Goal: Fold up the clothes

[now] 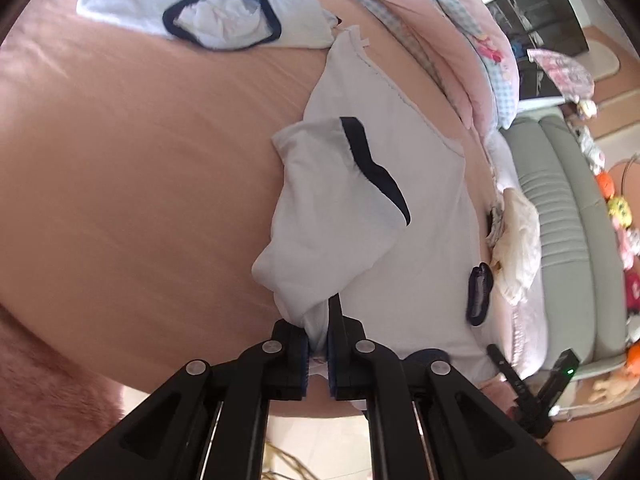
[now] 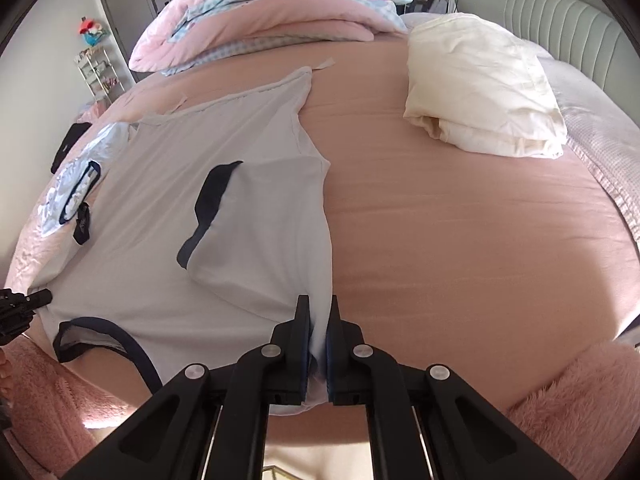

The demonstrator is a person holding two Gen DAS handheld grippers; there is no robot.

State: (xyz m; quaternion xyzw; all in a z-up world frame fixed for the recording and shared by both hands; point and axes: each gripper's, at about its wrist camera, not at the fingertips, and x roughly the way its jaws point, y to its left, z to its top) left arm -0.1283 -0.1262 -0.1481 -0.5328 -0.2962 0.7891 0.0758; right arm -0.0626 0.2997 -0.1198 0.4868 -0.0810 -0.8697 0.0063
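Fabric fills both of my grips: my left gripper (image 1: 318,344) is clenched on a bunched fold of the white T-shirt (image 1: 400,216), and my right gripper (image 2: 319,344) is clamped on the same T-shirt (image 2: 168,216) at its near edge. The shirt lies spread on the pink bedsheet (image 2: 460,220), reaching away from my right jaws and off to their left, with one navy-trimmed sleeve (image 2: 240,220) folded inward over the body just beyond my fingertips. Only the right view shows the navy collar (image 2: 100,340), near and to the left of those jaws, and a folded cream blanket (image 2: 480,88) far ahead to the right. Only the left view shows a second crumpled white garment with navy trim (image 1: 208,12) far ahead to the left, and stuffed toys (image 1: 616,208) beyond the grey headboard (image 1: 568,220) at right. Both views catch the pink-and-blue checked duvet (image 2: 280,8) heaped at the far end.
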